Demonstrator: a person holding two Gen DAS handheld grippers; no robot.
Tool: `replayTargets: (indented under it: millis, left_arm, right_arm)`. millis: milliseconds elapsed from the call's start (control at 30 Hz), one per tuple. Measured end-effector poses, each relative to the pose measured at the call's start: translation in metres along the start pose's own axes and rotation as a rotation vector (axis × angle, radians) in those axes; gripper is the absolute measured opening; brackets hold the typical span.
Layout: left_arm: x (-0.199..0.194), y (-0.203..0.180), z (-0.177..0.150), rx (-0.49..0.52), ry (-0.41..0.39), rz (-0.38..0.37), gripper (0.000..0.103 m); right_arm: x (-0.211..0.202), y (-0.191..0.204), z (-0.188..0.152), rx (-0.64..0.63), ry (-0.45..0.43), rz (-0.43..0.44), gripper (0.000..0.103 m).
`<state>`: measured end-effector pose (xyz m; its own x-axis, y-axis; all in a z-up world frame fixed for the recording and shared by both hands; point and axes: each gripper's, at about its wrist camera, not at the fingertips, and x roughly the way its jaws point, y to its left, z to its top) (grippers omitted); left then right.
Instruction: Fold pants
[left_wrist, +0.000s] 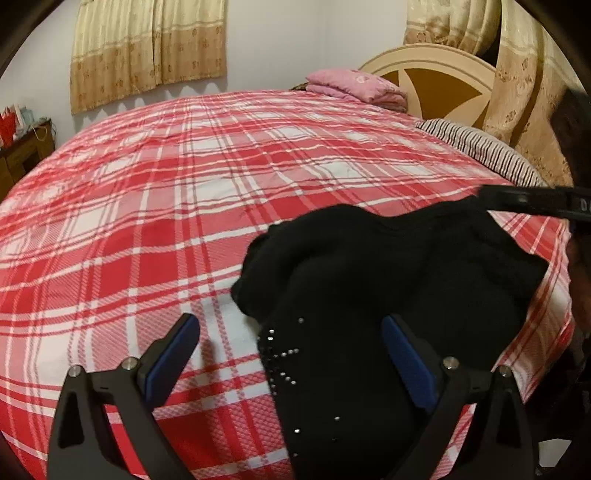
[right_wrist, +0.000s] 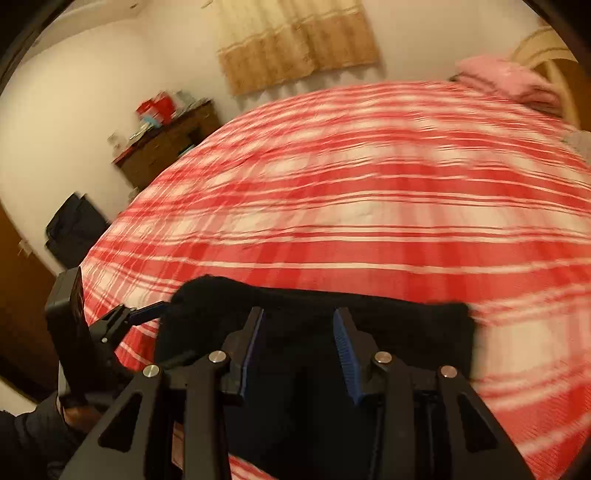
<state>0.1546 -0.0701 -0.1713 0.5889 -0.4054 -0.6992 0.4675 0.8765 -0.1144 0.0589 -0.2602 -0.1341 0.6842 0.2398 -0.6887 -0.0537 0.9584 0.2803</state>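
While the left gripper (left_wrist: 291, 345) sits spread wide over the black pants (left_wrist: 388, 295) bunched on the plaid bed (left_wrist: 147, 192), no readable label shows. Right-wrist view's blurry: right gripper (right_wrist: 298, 338) parted, nothing pinched, pants (right_wrist: 317, 332) underneath.

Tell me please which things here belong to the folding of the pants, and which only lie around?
For the job:
black pants, bunched on the plaid bed cover
left gripper, open
right gripper, open

Lying about:
folded pink blanket
striped pillow
curtain
wooden cabinet
headboard
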Motion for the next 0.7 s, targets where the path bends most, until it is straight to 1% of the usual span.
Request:
replayTargets:
  millis: [133,233,300,333,467,600,633,700]
  left_arm:
    - [0.006,-0.007,0.0,-0.002,0.014,-0.029,0.101]
    - [0.01,-0.008,0.0,-0.01,0.017,-0.058,0.101]
    - [0.015,-0.003,-0.001,-0.045,0.03,-0.101,0.101]
    - [0.015,-0.002,0.0,-0.057,0.021,-0.114,0.101]
    - [0.017,-0.004,0.002,-0.053,0.028,-0.13,0.101]
    - [0.018,-0.005,0.004,-0.047,0.027,-0.138,0.1]
    - [0.018,-0.005,0.004,-0.046,0.025,-0.143,0.099]
    - [0.017,-0.006,0.004,-0.049,0.02,-0.168,0.089]
  right_arm:
    - [-0.028,-0.04,-0.015,0.064,-0.014,-0.091,0.044]
    - [-0.036,-0.072,-0.03,0.13,-0.006,-0.123,0.044]
    - [-0.036,-0.084,-0.036,0.162,0.007,-0.109,0.044]
    - [-0.035,-0.087,-0.039,0.174,0.011,-0.098,0.044]
    - [-0.02,-0.095,-0.046,0.203,0.049,-0.032,0.044]
    - [-0.008,-0.099,-0.048,0.218,0.055,-0.01,0.044]
    - [-0.008,-0.1,-0.048,0.226,0.052,-0.001,0.044]
    - [-0.006,-0.1,-0.049,0.24,0.057,0.025,0.044]
